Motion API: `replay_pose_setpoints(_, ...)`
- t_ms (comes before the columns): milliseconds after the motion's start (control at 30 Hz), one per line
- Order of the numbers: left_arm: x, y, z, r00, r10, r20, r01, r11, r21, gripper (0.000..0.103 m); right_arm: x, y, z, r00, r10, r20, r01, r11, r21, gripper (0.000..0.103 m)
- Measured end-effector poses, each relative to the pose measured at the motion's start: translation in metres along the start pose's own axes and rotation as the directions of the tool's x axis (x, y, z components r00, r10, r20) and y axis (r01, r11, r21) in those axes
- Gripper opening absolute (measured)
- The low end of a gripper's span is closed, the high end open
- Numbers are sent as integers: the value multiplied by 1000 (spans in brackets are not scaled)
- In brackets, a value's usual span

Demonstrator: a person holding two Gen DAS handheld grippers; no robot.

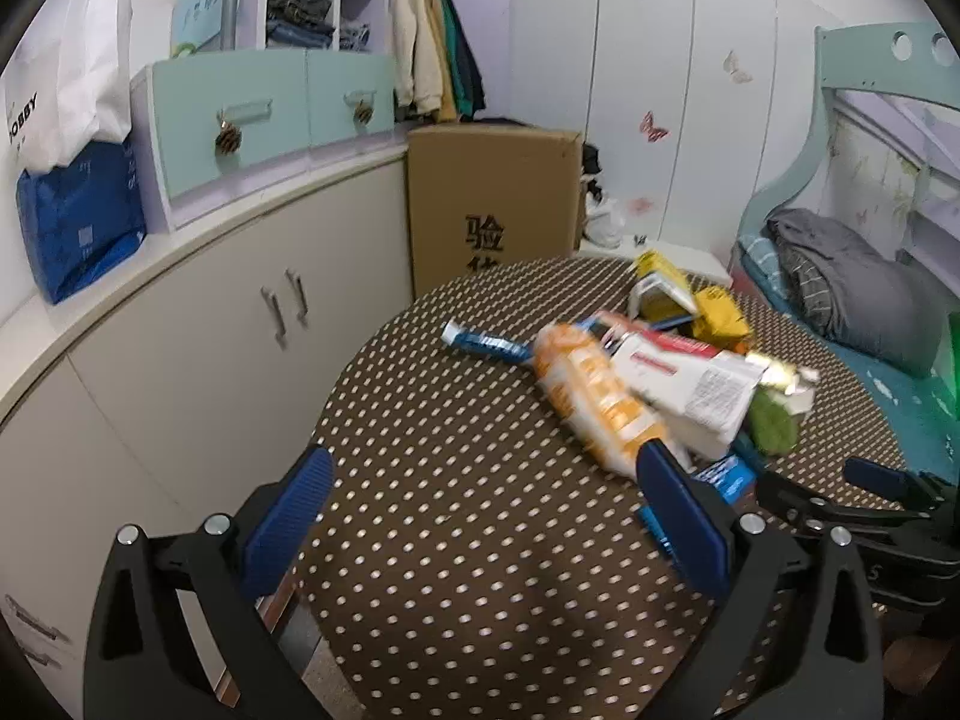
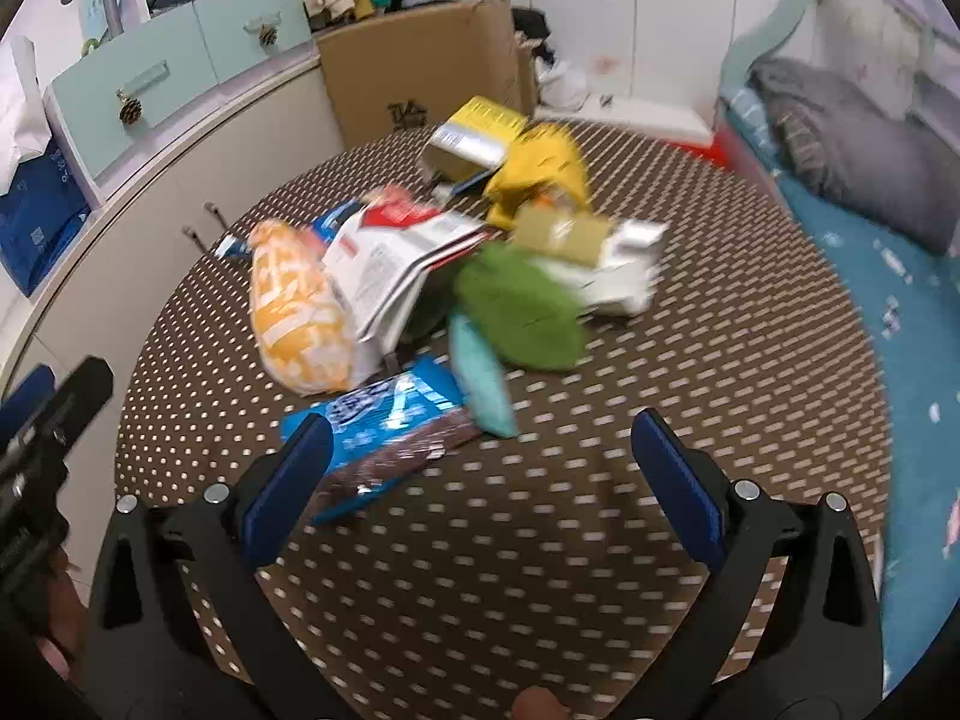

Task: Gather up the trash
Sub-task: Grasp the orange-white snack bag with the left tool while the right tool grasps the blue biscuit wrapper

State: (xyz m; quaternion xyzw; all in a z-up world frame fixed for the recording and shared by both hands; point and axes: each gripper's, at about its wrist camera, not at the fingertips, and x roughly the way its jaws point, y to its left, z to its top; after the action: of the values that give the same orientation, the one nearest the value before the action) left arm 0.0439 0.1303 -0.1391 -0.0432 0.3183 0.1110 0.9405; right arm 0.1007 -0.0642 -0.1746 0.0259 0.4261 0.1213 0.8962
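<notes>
A heap of trash lies on a round brown polka-dot table (image 1: pixel 456 480) (image 2: pixel 690 372). It holds an orange snack bag (image 1: pixel 600 396) (image 2: pixel 297 306), a white and red packet (image 1: pixel 684 378) (image 2: pixel 384 264), a green wrapper (image 1: pixel 774 420) (image 2: pixel 522 312), a blue wrapper (image 2: pixel 384 414), a teal packet (image 2: pixel 483 378), a blue stick pack (image 1: pixel 486 343) and yellow boxes (image 1: pixel 720 309) (image 2: pixel 540 168). My left gripper (image 1: pixel 480 516) is open and empty over the table's near left. My right gripper (image 2: pixel 480 474) is open and empty, just short of the blue wrapper; it also shows in the left wrist view (image 1: pixel 870 486).
A cream cabinet (image 1: pixel 210 324) with teal drawers (image 1: pixel 240 114) runs along the left. A cardboard box (image 1: pixel 492 204) (image 2: pixel 420 66) stands behind the table. A bed with a grey blanket (image 1: pixel 852 282) (image 2: pixel 858 144) is on the right. A blue bag (image 1: pixel 78 210) sits on the counter.
</notes>
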Motion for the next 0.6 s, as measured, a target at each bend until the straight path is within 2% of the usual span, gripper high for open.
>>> replay_pose_setpoints(100, 9, 9, -3, 1000, 12, -27, -12, 1000, -13, 99, 15, 16, -2, 1000, 19, -16, -18, 1000, 12, 97)
replay_pose_setpoints(233, 15, 16, -4, 999, 24, -40, -24, 999, -22, 99, 35, 33, -4, 999, -6, -35, 8, 999, 36, 93)
replay_pose_setpoints(300, 17, 18, -3, 999, 27, -42, -28, 999, -24, 99, 37, 41, -5, 999, -49, -21, 49, 999, 7, 91)
replay_pose_setpoints(367, 20, 17, -2, 999, 25, -43, -26, 999, -24, 99, 36, 45, -6, 997, -69, -17, 68, 997, -20, 72)
replay_pose_setpoints(400, 23, 16, 0, 999, 21, -44, -22, 1000, -22, 99, 33, 43, -6, 997, -73, -3, 73, 997, -33, 58)
replay_pose_setpoints(600, 41, -6, 13, 999, -22, -47, 22, 1000, 13, 99, 20, 19, -11, 999, -34, -24, 33, 998, -50, 52)
